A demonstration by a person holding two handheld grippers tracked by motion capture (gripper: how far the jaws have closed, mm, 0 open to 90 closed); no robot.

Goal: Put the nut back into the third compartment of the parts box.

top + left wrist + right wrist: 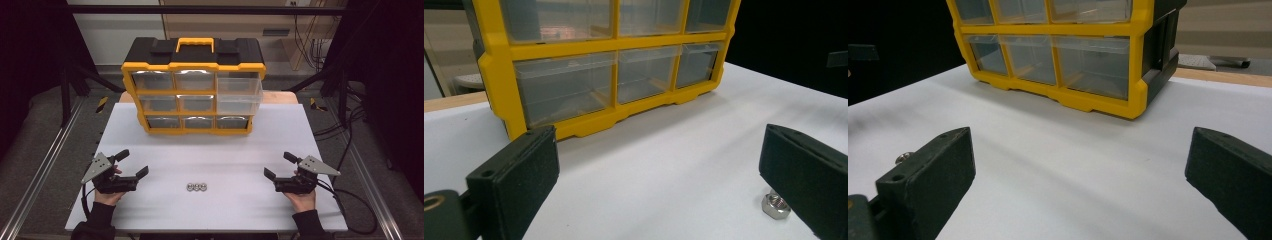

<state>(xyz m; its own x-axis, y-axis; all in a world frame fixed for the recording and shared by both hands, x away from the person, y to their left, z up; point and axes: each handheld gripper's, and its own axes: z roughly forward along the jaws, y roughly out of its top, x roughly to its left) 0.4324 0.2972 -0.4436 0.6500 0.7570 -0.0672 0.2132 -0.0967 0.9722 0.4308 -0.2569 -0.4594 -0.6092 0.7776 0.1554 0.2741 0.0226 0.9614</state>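
Three small metal nuts (196, 187) lie in a row near the front middle of the white table (210, 150). My left gripper (133, 163) rests to their left, open and empty, pointing toward the middle. In the left gripper view its jaws (659, 190) stand wide apart, and one nut (775, 205) lies on the table just beside the right jaw. My right gripper (279, 165) rests to the right of the nuts, open with nothing between its jaws (1078, 185). A nut (904, 157) peeks out behind its left jaw.
A yellow and black organizer (192, 85) with clear drawers stands at the back middle of the table, also seen as the organizer (614, 65) and organizer (1063, 55) in the gripper views. One clear drawer (239, 95) in its right column is pulled out. Cables trail off the right side.
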